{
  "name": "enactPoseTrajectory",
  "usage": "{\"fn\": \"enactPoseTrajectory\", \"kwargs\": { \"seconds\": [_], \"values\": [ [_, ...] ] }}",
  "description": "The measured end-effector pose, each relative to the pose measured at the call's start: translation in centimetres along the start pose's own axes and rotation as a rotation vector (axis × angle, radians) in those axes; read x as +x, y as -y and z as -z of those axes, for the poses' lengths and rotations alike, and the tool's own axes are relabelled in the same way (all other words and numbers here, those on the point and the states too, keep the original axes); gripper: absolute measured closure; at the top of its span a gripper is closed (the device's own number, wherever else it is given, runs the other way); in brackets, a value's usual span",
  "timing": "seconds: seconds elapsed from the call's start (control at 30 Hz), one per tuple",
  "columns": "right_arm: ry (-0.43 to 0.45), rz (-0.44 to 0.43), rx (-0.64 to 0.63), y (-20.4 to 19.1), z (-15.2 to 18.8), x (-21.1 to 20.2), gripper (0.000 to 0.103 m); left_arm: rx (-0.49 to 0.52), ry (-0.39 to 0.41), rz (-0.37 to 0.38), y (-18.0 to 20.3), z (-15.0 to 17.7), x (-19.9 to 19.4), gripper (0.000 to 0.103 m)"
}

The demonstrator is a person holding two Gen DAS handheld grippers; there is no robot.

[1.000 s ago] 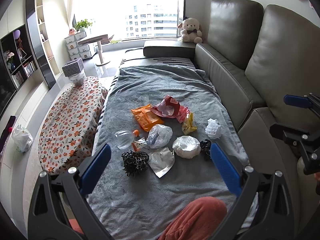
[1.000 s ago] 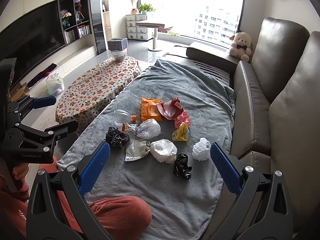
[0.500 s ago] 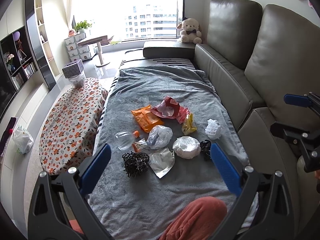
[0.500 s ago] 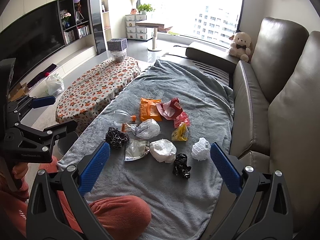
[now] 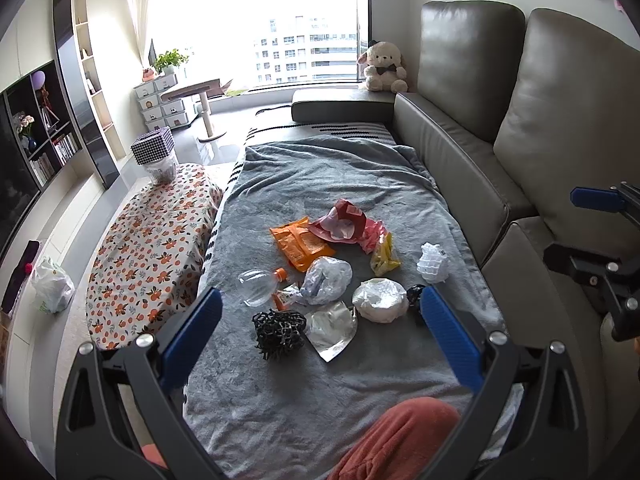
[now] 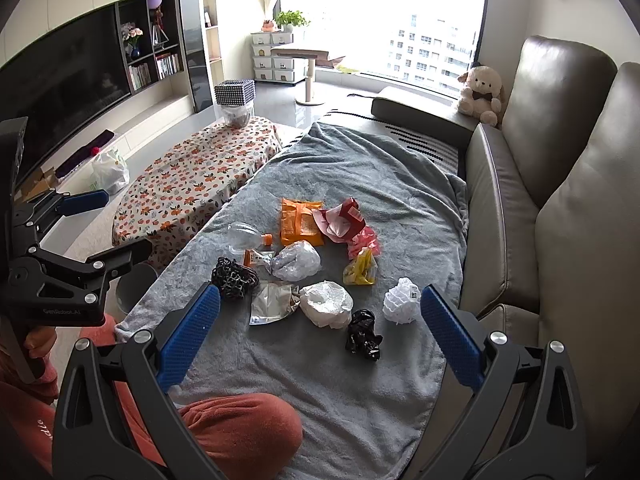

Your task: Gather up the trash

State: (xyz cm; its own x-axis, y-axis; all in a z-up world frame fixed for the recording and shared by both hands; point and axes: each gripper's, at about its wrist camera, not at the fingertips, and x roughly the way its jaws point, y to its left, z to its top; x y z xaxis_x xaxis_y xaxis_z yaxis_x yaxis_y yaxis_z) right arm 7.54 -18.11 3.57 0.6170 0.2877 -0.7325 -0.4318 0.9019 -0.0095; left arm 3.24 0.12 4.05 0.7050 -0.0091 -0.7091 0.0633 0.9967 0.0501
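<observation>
Trash lies scattered on a grey blanket (image 5: 320,176) over the sofa seat: an orange snack bag (image 5: 298,242), a red wrapper (image 5: 340,224), a yellow wrapper (image 5: 384,258), a clear bottle (image 5: 258,286), crumpled plastic (image 5: 326,280), a white wad (image 5: 380,300), a white paper ball (image 5: 432,262), a silver pouch (image 5: 332,326) and a black mesh clump (image 5: 278,330). A black crumpled bag (image 6: 362,334) lies nearest the right gripper. My left gripper (image 5: 318,332) and right gripper (image 6: 320,328) hang above the blanket's near end, both wide open and holding nothing.
A low table with an orange-flower cloth (image 5: 148,240) stands left of the sofa, a checkered box (image 5: 154,148) at its far end. A grey bin (image 6: 134,288) sits by the blanket's corner. The person's orange-clad knee (image 6: 224,428) is at the near edge. Sofa back cushions (image 5: 560,120) rise on the right.
Both views have barely shifted; the trash sits slightly further up in the frames. Both grippers stay open.
</observation>
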Motion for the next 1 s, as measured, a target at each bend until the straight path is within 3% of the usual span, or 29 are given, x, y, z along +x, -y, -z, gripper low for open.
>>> {"fn": "enactPoseTrajectory", "kwargs": {
  "seconds": [0.33, 0.7, 1.0],
  "values": [
    [-0.013, 0.013, -0.037, -0.7, 1.0, 3.1, 0.006, -0.058, -0.027, -0.026, -2.3, 0.9, 2.8, 0.004],
    [-0.053, -0.051, -0.036, -1.8, 4.4, 13.3, 0.006, -0.065, -0.079, -0.093, -5.3, 5.5, 10.1, 0.004],
    [-0.068, -0.075, -0.084, -4.5, 6.5, 22.2, 0.008, -0.065, -0.196, -0.117, -8.5, 10.8, 18.8, 0.006]
  ]
}}
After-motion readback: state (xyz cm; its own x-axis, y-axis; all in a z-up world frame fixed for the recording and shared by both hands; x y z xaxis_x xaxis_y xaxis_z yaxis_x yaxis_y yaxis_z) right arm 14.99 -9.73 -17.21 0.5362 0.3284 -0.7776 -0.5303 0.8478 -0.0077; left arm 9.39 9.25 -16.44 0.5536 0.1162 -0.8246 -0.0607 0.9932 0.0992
